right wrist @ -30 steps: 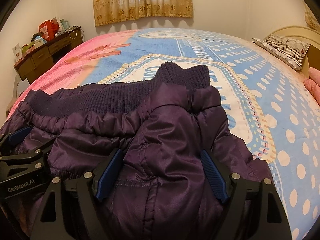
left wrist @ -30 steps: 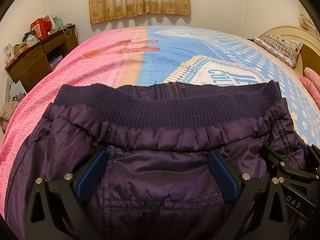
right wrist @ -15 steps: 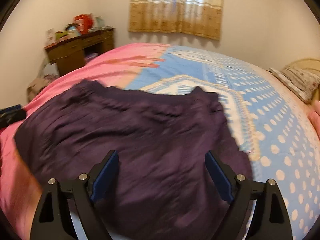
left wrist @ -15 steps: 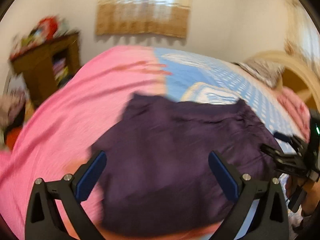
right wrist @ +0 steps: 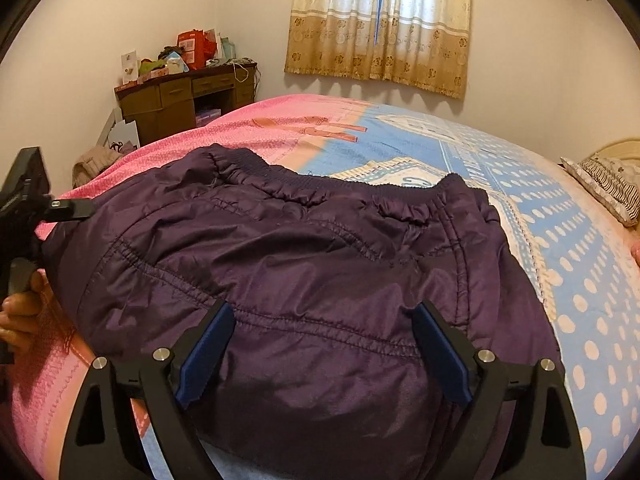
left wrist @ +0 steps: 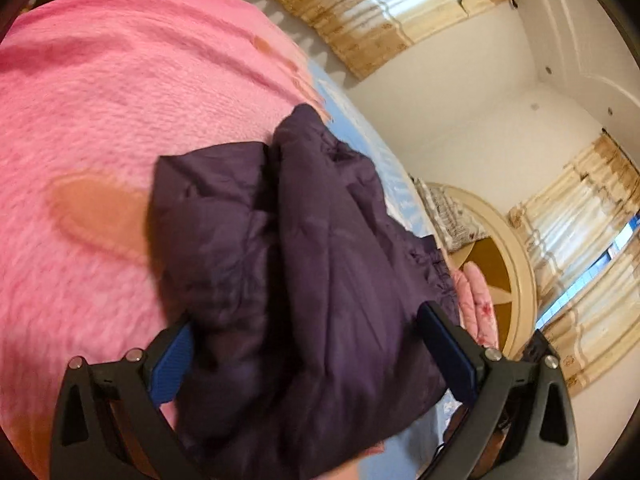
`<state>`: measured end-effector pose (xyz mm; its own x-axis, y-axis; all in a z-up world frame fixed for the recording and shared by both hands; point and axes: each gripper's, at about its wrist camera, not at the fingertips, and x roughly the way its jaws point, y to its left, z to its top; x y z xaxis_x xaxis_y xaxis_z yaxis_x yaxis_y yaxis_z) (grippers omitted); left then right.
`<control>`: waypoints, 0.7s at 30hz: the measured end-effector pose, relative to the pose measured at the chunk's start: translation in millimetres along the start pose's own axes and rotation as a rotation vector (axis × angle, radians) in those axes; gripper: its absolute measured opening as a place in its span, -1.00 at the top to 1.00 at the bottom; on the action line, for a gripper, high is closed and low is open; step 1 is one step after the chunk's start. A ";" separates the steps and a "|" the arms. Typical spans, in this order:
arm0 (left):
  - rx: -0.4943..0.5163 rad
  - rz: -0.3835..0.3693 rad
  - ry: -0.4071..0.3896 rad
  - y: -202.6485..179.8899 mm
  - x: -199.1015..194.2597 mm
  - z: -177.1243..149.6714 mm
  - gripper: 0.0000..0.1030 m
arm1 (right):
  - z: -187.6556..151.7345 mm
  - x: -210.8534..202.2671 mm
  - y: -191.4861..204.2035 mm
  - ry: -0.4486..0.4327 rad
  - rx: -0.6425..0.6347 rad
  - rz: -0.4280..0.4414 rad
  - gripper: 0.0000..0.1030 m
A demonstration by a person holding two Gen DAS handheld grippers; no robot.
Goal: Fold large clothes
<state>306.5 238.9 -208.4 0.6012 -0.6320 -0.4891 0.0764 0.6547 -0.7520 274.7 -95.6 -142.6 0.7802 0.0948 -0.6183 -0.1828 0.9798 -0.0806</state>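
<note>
Both grippers now withdrawn, jacket point(right wrist: 320, 280) released, folded

One purple padded garment point(right wrist: 312, 280) lies mid-frame on one bed point(right wrist: 560, 240). Two tongs: right tongs point(right wrist: 320, 356), left tongs point(left wrist: 308, 360). One wooden table point(right wrist: 180, 100) upper left, one pillow point(right wrist: 608, 188) at right edge.

The purple jacket point(right wrist: 304, 280) lies folded on the bed point(right wrist: 560, 240). The right gripper point(right wrist: 320, 348) hovers over its near edge, jaws opening, pads clear of the fabric.
</note>
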 end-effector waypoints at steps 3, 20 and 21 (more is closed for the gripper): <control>0.064 -0.007 -0.006 -8.7 10.2 2.9 -1.00 | -5.1 7.7 1.6 -0.002 -0.015 -0.009 -0.84; 0.385 -0.107 -0.141 -110.6 -23.4 -9.2 0.47 | -8.6 -7.0 -16.0 -0.044 0.100 0.072 -0.84; 0.444 -0.113 -0.154 -133.1 -23.7 -11.2 0.47 | -8.9 -12.0 -21.6 -0.062 0.125 0.089 -0.84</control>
<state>273.1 162.2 -101.6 0.6778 -0.6625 -0.3190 0.4603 0.7206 -0.5186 264.0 -119.5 -140.4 0.8004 0.1890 -0.5689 -0.1798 0.9810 0.0730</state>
